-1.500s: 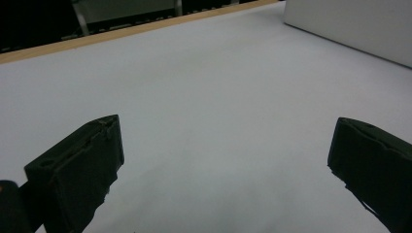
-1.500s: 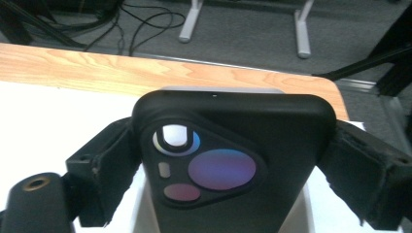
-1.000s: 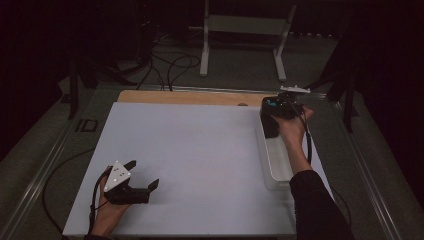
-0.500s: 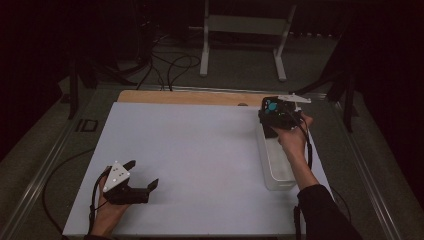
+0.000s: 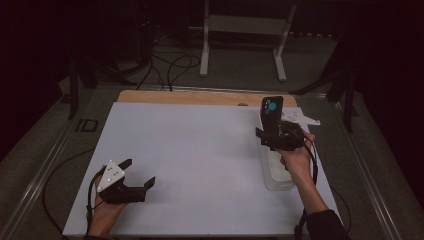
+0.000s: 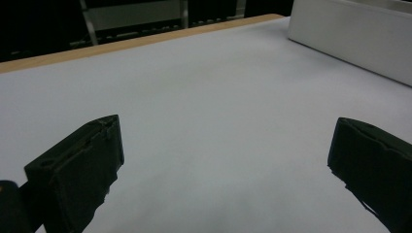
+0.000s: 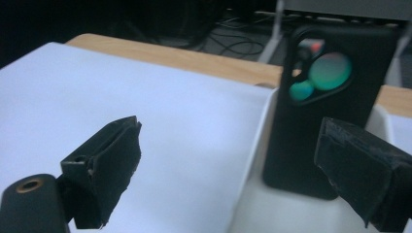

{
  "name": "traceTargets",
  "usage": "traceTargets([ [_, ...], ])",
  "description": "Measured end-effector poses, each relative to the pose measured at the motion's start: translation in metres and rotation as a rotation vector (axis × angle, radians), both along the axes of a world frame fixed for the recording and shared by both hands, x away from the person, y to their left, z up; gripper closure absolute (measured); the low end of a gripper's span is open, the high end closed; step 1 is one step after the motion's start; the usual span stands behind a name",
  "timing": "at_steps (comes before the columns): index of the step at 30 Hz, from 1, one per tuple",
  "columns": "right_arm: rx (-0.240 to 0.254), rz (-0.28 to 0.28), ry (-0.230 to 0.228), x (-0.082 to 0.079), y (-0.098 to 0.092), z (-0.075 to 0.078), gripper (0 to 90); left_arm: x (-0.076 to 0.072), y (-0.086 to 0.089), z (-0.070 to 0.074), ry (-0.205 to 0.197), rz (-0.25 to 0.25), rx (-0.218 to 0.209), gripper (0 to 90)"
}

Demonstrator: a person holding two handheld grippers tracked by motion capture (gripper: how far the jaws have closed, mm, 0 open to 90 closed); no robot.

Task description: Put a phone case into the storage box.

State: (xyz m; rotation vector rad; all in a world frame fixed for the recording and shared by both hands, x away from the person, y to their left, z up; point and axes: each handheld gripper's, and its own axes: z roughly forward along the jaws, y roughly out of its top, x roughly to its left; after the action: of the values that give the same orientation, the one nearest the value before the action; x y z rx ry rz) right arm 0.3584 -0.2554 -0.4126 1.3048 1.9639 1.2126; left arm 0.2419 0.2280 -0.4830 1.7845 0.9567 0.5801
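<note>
The room around the table point(image 5: 200, 150) is lying in deep shadow, so the floor, cables point(image 5: 165, 65) and stand point(image 5: 245, 30) behind it are showing only dimly in the high view. The right gripper point(image 5: 270, 136) is partly covering the near end of the phone point(image 5: 272, 117) there, and the person's arms are being cut off by the bottom edge. In the right gripper view the phone point(image 7: 330, 107) is blurred, its base is partly hidden behind the right-hand jaw, and its top is running up to the picture's edge. In the left gripper view the tray point(image 6: 354, 39) is being cut off at the top right corner, so its inside is hidden.

One phone is in view, dark, with teal lens circles; it is standing upright at the far end of the one white tray point(image 5: 275, 170), which is lying along the right side of the table. Whether it is leaning on the tray's wall cannot be told. Two grippers are in play, one in each hand.

The right gripper point(image 7: 243, 160) is hovering over the tray just short of the phone, its jaws spread wide and grasping nothing; the phone is standing beyond them, nearer the right-hand jaw, apart from both.

The left gripper point(image 5: 135, 180) is resting near the table's front left corner, well apart from the tray, its jaws point(image 6: 223, 165) likewise released with only bare white tabletop between them.
</note>
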Motion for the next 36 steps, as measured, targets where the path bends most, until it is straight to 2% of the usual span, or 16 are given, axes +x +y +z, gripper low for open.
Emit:
traceTargets([
  [4, -0.011, 0.005, -0.038, -0.02, 0.0, -0.008, 9.3, 0.0, 0.002, 0.002, 0.002, 0.014, 0.002, 0.2],
  [6, -0.012, 0.019, -0.038, -0.029, 0.0, -0.011, 9.3, 0.0, 0.002, 0.003, 0.001, 0.016, -0.003, 0.3],
  [10, 0.006, 0.045, -0.072, -0.048, -0.001, -0.014, 9.3, -0.001, 0.004, 0.005, -0.007, 0.019, -0.005, 0.3],
  [12, -0.002, 0.059, -0.099, -0.059, -0.002, -0.017, 9.3, -0.001, 0.005, 0.006, -0.012, 0.022, -0.008, 0.3],
  [19, -0.011, 0.114, -0.149, -0.087, -0.004, -0.033, 9.3, -0.005, 0.01, 0.01, -0.026, 0.03, -0.016, 0.3],
  [28, 0.057, 0.116, -0.171, -0.099, -0.015, -0.047, 9.3, -0.009, 0.011, 0.011, -0.048, 0.03, -0.022, 0.3],
  [36, 0.06, 0.116, -0.199, -0.109, -0.021, -0.053, 9.3, -0.011, 0.013, 0.009, -0.058, 0.039, -0.021, 0.3],
])
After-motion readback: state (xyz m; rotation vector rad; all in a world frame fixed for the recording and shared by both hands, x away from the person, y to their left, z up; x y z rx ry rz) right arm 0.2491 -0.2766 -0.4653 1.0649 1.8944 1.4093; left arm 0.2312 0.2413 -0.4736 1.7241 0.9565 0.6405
